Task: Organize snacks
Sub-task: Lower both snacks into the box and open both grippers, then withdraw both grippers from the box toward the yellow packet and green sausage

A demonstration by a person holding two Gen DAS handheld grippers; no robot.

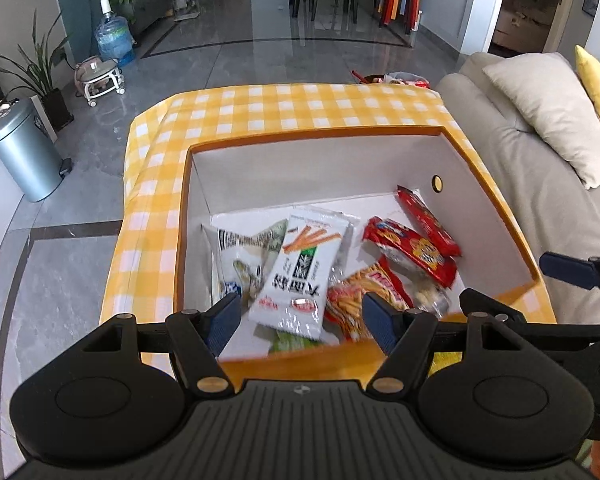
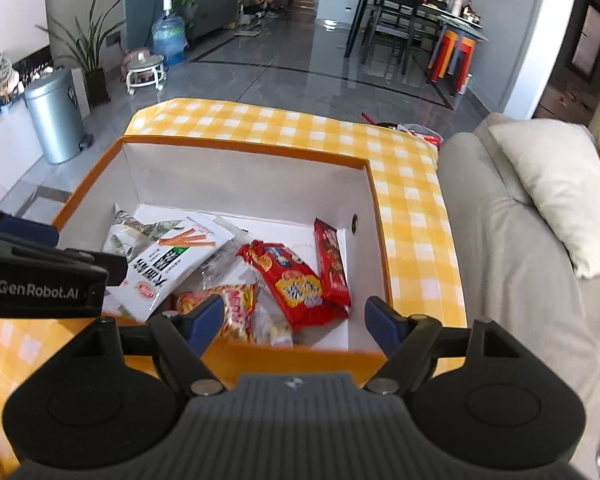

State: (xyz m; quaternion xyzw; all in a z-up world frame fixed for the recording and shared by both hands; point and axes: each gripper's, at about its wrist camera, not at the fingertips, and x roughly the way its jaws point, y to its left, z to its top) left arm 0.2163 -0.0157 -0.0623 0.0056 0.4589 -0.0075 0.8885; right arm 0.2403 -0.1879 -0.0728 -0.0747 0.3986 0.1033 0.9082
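Risk: snagging near rim of orange box (image 1: 496,196) w/ either set of fingers on next descent, or pinching two overlapping packs at once, since white stick-snack pack (image 1: 300,272) lies across other bags & red biscuit pack (image 2: 296,280) leans on neighbouring red wrapper (image 2: 332,264). Left gripper (image 1: 300,320) & right gripper (image 2: 296,320): fingers spread wide, nothing clamped, nothing touching pads. Snacks all inside box on yellow check cloth (image 1: 260,108), below & fwd of fingertips, clear of both
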